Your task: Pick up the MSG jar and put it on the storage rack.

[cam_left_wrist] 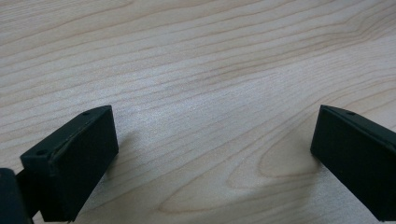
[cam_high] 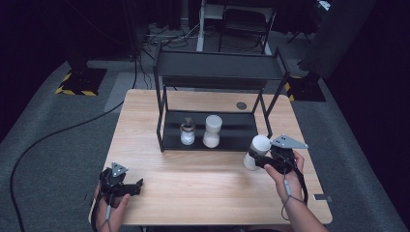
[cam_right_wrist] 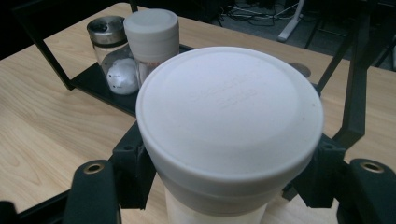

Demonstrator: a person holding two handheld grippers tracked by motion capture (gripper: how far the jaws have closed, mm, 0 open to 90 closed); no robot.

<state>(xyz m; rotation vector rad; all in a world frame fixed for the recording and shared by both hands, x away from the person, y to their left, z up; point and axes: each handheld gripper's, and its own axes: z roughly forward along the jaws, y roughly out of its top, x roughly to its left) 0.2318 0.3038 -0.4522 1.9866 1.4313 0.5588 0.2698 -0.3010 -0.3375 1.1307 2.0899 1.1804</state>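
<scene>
A white hourglass-shaped container [cam_high: 256,151] with a wide white lid [cam_right_wrist: 229,112] is clamped in my right gripper [cam_high: 265,159], lifted slightly over the table in front of the black rack's right leg. The jaws press on its narrow waist from both sides. On the rack's bottom shelf [cam_high: 237,135] stand a matching white container [cam_high: 212,130] and a glass jar [cam_high: 187,131] with a metal cap and white contents. My left gripper [cam_high: 134,186] rests low at the table's front left, jaws wide apart over bare wood [cam_left_wrist: 210,116] with nothing between them.
The black two-level rack [cam_high: 217,67] stands at the middle back of the wooden table [cam_high: 193,193]. A small dark round disc [cam_high: 241,105] sits in the tabletop behind the rack. Cables run over the grey floor [cam_high: 48,135] at left.
</scene>
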